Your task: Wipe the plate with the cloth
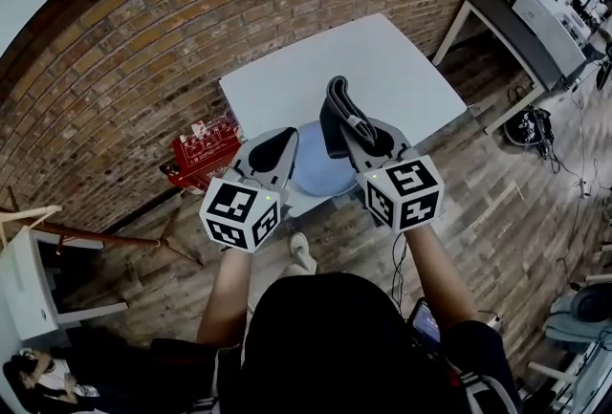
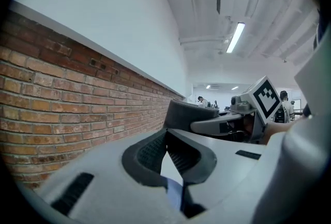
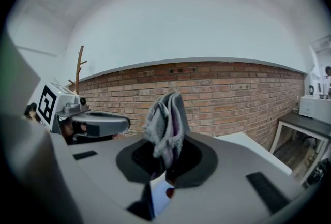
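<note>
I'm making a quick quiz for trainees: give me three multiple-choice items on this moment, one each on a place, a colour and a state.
1. Where is the cloth?
A. flat on the table
B. in the right gripper
C. on the floor

2. What colour is the plate?
A. red
B. green
C. light blue

3. How do the left gripper's fingers stand?
A. closed together
B. wide apart
C. clamped on the cloth

Answers:
1 B: the grey cloth stands up out of the right gripper, pinched there.
2 C: in the head view the plate below the two grippers is pale blue.
3 A: in the left gripper view the left gripper has its fingers meeting at the tips.
</note>
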A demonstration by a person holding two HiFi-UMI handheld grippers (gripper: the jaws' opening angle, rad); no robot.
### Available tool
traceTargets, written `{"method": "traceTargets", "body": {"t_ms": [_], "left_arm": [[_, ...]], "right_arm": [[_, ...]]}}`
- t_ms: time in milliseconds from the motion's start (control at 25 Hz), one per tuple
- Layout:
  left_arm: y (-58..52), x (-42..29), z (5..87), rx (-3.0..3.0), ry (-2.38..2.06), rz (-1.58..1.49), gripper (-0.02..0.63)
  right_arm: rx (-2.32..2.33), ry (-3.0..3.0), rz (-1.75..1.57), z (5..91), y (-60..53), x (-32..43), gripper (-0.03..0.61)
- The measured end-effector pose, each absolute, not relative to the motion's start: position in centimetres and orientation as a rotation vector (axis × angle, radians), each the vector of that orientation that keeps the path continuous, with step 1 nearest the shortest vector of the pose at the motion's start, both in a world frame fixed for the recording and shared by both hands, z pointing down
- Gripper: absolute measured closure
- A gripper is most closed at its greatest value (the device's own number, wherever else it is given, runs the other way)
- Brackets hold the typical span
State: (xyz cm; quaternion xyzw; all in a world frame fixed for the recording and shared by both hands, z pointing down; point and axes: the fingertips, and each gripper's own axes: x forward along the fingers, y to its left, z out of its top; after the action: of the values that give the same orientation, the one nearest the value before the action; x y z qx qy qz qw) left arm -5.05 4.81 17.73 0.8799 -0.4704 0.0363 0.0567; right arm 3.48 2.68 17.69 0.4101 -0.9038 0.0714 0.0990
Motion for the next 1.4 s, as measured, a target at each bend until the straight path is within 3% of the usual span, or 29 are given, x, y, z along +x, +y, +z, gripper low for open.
{"method": "traceTargets", "body": {"t_ms": [1400], "left_arm": [[15.4, 1.7, 15.8, 2.686, -1.620, 0.064, 0.594]], "right_arm": [[1.182, -2.785, 0.142, 16.3, 13.3, 10.3, 0.528]]}}
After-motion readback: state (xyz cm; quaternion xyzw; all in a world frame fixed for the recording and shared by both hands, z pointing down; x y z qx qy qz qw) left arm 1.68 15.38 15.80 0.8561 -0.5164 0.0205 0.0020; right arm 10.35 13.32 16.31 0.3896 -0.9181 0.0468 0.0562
